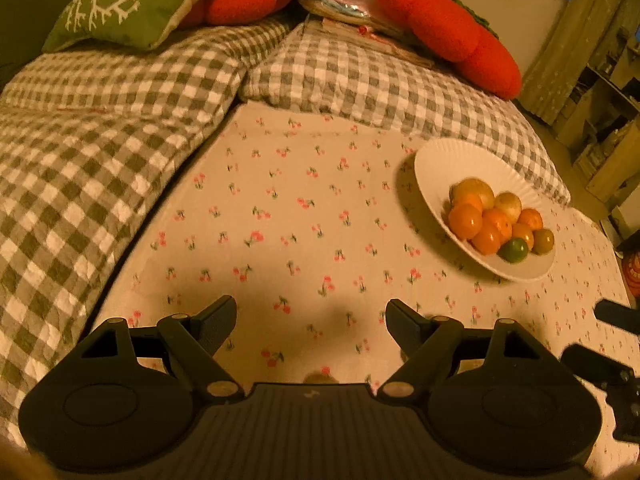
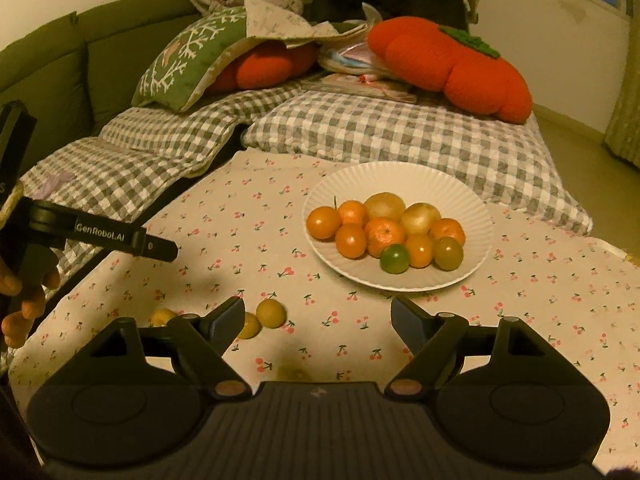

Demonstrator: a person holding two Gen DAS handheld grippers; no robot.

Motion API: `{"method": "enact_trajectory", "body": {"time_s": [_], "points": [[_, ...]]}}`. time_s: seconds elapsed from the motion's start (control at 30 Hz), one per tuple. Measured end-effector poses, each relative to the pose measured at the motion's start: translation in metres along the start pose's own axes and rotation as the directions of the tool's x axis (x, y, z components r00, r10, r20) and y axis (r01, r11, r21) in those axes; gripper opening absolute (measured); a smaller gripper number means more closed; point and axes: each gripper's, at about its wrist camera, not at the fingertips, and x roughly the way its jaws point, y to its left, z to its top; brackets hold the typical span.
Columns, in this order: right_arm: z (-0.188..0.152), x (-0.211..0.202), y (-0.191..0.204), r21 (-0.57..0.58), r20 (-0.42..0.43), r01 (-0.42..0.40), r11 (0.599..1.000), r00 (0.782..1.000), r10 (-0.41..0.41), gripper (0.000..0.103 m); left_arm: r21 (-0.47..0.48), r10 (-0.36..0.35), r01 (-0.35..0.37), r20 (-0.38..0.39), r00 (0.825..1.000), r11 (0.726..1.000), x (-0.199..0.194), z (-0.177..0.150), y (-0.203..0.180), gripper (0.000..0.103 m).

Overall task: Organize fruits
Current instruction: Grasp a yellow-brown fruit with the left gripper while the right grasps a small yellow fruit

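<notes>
Current step, as judged: gathering loose fruit onto the white plate (image 2: 472, 196), which already holds a pile of oranges (image 2: 386, 236) and greenish fruit. The right gripper (image 2: 318, 314) has its jaws apart with nothing between them; the left gripper (image 1: 310, 314) is likewise apart and empty. Three yellow fruits (image 2: 271, 313) lie on the cherry-print cloth (image 2: 248, 232), beside the right gripper's left finger. The next move likely calls for shifting the right gripper leftward to straddle one.

One white fluted paper plate (image 2: 400, 280) holds ten round fruits: six orange citrus (image 2: 385, 236), two pale yellow ones (image 2: 385, 206), one green one (image 2: 394, 258) and one olive one (image 2: 449, 253). Three small yellow fruits (image 2: 271, 313) lie loose on the cherry-print cloth (image 2: 520, 300).
</notes>
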Motion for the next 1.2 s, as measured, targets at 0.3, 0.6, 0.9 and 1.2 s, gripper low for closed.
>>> {"method": "enact_trajectory", "body": {"time_s": [0.3,0.6,0.9,1.2], "points": [[-0.009,0.015,0.004,-0.023,-0.085,-0.014,1.000,0.996,0.012,0.078,0.013,-0.057,0.059,-0.120,0.991,0.998,0.014,-0.023,-0.007,0.062],[-0.019,0.033,0.014,-0.054,-0.181,-0.020,0.998,0.984,0.010,0.078,0.004,-0.056,0.058,-0.207,0.977,0.998,0.035,-0.034,-0.009,0.010],[-0.033,0.050,0.030,-0.117,-0.229,-0.017,0.993,0.973,-0.010,0.060,0.010,-0.056,0.059,-0.195,0.979,0.998,0.036,-0.032,-0.012,0.010],[-0.029,0.051,0.033,-0.115,-0.207,-0.019,0.993,0.978,-0.005,0.023,0.007,-0.077,0.079,-0.177,0.981,0.997,0.031,-0.029,-0.012,0.010]]}}
